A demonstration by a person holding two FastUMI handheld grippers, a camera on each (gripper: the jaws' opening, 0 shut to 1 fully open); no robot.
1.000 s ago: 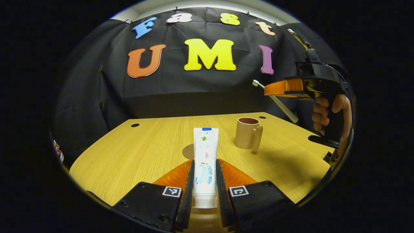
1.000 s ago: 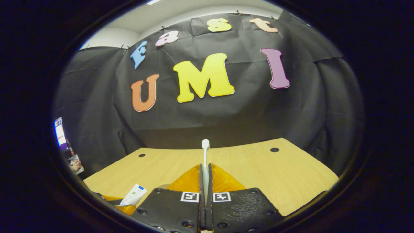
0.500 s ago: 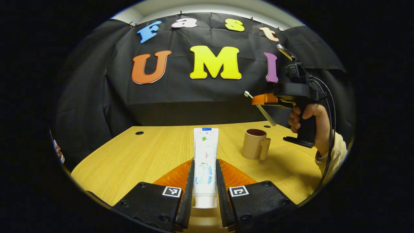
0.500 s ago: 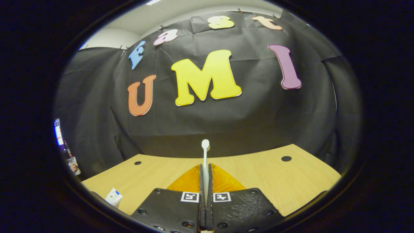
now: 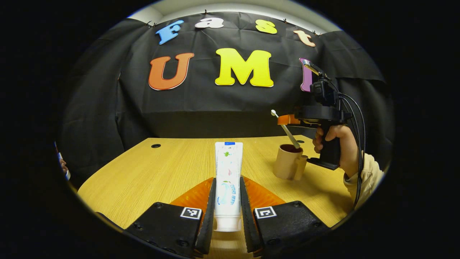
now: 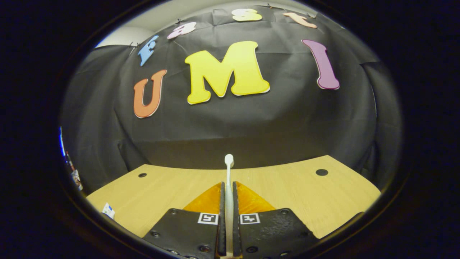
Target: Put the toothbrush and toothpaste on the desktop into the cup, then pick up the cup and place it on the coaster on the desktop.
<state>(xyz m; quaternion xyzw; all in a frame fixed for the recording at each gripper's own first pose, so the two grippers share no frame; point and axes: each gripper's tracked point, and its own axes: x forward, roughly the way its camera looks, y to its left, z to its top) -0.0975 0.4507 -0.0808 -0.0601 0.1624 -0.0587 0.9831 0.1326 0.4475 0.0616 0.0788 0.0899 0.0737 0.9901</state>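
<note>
Pinching toothpaste between left fingers, toothbrush between right fingers, above cup.

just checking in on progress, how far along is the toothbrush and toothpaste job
Nothing is fully done yet. In hand: the right claw grips the toothbrush with its lower end dipping into the cup, not yet released. The left claw is shut on the toothpaste, held short of the cup. Left: drop the toothbrush, put the toothpaste in, then carry the cup to the coaster.
</note>
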